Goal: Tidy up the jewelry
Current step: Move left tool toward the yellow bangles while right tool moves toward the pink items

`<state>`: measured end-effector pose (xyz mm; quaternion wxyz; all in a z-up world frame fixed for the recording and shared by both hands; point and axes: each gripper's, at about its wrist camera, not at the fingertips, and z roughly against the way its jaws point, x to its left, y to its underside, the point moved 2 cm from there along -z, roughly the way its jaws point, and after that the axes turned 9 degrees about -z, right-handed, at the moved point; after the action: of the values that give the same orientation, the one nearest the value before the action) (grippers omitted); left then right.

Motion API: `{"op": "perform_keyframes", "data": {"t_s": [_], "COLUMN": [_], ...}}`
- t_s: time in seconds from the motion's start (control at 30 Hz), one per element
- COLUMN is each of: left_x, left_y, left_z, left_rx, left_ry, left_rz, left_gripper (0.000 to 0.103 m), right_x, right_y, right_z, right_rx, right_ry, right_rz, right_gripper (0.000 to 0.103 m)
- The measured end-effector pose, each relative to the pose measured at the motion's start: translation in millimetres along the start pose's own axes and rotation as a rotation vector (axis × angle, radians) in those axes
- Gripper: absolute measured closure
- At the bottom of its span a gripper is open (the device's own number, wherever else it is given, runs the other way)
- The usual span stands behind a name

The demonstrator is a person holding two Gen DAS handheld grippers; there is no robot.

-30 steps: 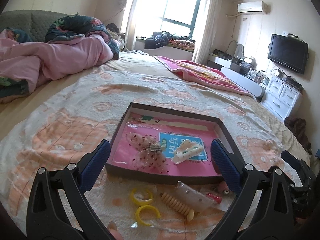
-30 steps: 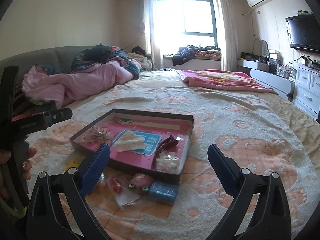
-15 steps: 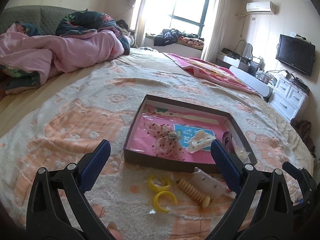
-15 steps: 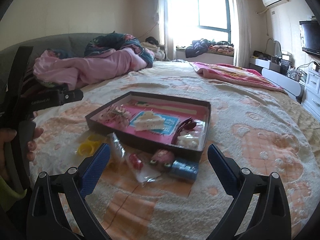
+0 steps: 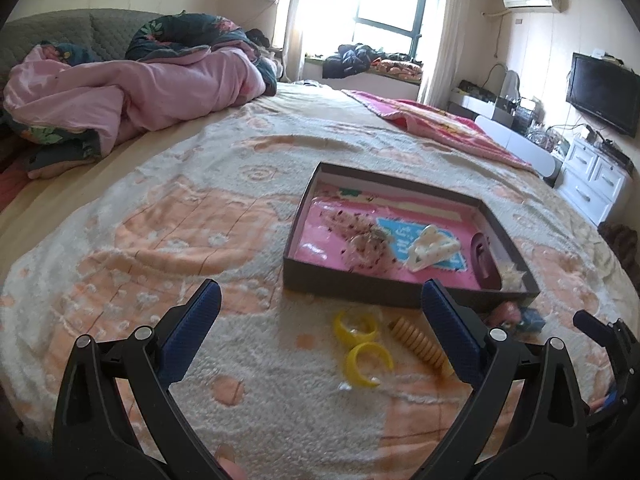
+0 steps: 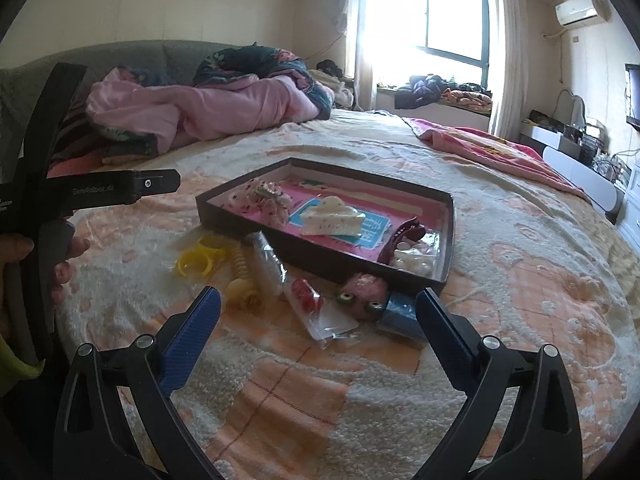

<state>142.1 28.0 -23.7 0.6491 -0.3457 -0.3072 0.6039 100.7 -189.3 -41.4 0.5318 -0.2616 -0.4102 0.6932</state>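
A dark shallow box [image 5: 372,292] [image 6: 320,254] with a pink floor lies on the bed. It holds a speckled bow [image 5: 366,240], a white claw clip [image 5: 430,246] [image 6: 330,216], a maroon clip [image 6: 402,238] and white beads [image 6: 412,260]. Loose in front of it lie yellow rings [image 5: 362,344] [image 6: 200,258], a beige spiral tie [image 5: 418,344], a plastic bag with a red piece [image 6: 316,308], a pink fuzzy clip [image 6: 364,290] and a blue piece [image 6: 402,314]. My left gripper [image 5: 320,328] is open and empty, short of the rings. My right gripper [image 6: 318,326] is open and empty over the bag.
A pink quilt [image 5: 132,92] is heaped at the far left of the bed. A pink blanket [image 5: 436,120] lies at the far right. White drawers [image 5: 596,180] and a TV [image 5: 604,92] stand beyond the bed's right edge. The left tool's handle [image 6: 92,192] shows in the right wrist view.
Both grippers have drawn back and swung left, so the box sits farther right and smaller in the left view. The right view now has the loose pieces between its fingers. Both stayed open.
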Motion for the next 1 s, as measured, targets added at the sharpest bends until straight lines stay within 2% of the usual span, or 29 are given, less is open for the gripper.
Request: {"op": "perform_keyframes", "data": {"t_s": [0.47, 0.73, 0.87, 1.0], "left_x": [1.5, -2.6, -4.5, -6.5], "left_y": [21.6, 27.3, 31.2, 34.3], "left_z": [-25.5, -37.1, -45.2, -47.9], "left_rx": [0.075, 0.112, 0.145, 0.161], "left_ry": [-0.019, -0.009, 0.001, 0.015], "left_rz": [-0.027, -0.051, -0.057, -0.063], "left_gripper": [0.011, 0.011, 0.012, 0.019], "right_x": [12.7, 9.8, 10.7, 9.9], "right_y": [18.0, 24.6, 24.6, 25.1], "right_z": [-21.5, -34.7, -43.4, -54.1], "right_rx": [0.048, 0.082, 0.096, 0.126], "right_ry": [0.027, 0.057, 0.082, 0.100], "right_rz": [0.090, 0.119, 0.140, 0.150], "right_gripper": [0.009, 0.019, 0.031, 0.040]}}
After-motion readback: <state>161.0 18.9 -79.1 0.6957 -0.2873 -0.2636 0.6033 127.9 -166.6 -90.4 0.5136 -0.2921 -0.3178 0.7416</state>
